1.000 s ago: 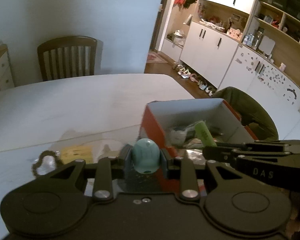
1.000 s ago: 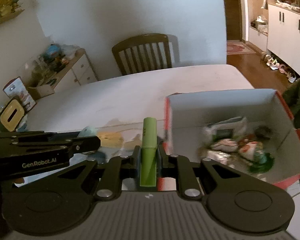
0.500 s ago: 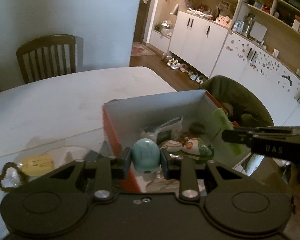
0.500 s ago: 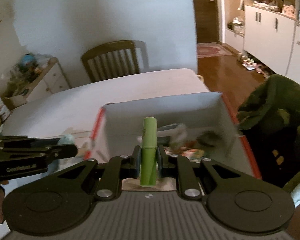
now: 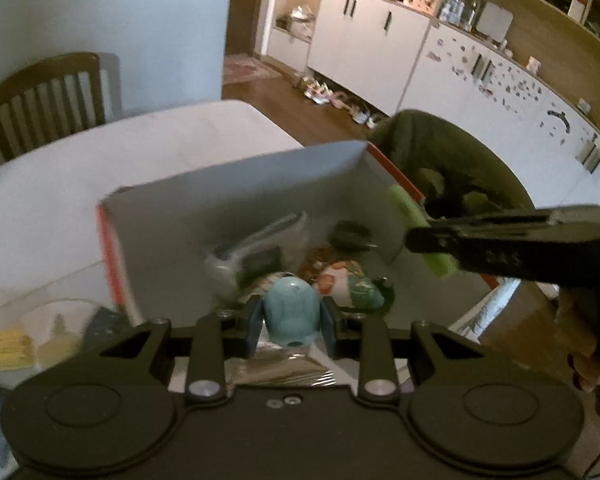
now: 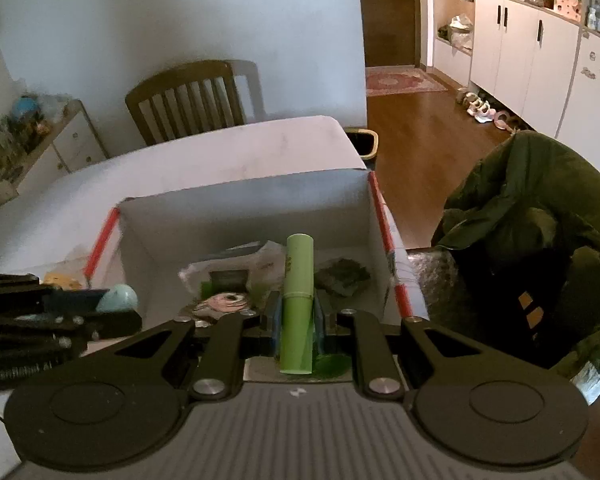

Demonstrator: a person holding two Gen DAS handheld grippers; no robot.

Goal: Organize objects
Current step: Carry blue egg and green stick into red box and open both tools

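A small round blue toy [image 5: 291,312] and a long green tube [image 6: 297,304] are each pinched and held up over an open box [image 6: 244,208] with white walls and red edges, full of little packets.

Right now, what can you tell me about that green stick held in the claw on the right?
The slim light-green plastic tube is a smooth, matte cylinder with a flat top and a faint seam low down, like a capped stick. The right claw is shut on its lower part, pads pressing both sides, so it points forward along the fingers. It hangs over the open white cardboard box with red edges, touching nothing but the claw. Small print on its side is too blurred to read.
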